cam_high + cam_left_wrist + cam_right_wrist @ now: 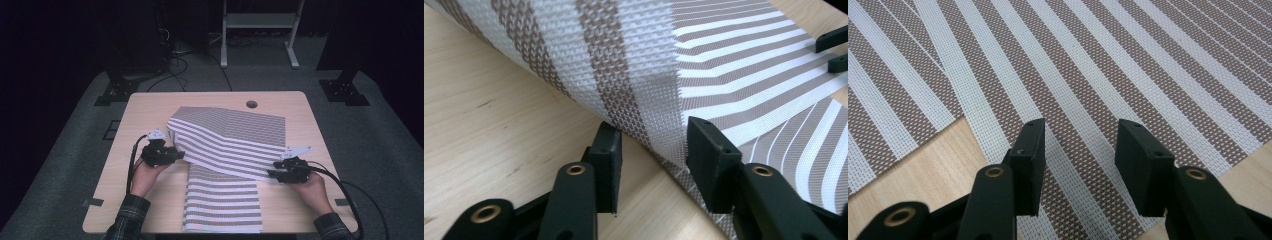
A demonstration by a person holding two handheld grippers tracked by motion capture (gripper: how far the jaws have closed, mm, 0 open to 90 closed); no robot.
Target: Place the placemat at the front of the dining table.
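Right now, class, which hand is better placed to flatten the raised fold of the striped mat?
Probably the left: its fingers straddle the mat's raised fold. The right gripper sits over an edge already lying flat.

Wood table [145, 107] w/ a round hole [251, 104] near far edge, centre-right. Grey carpet [60, 165] all around. White frame stand [260, 22] behind the table, its feet on the carpet. Black cables [175, 65] on the floor at back left. Black bases [345, 90] at back right & back left [115, 90].
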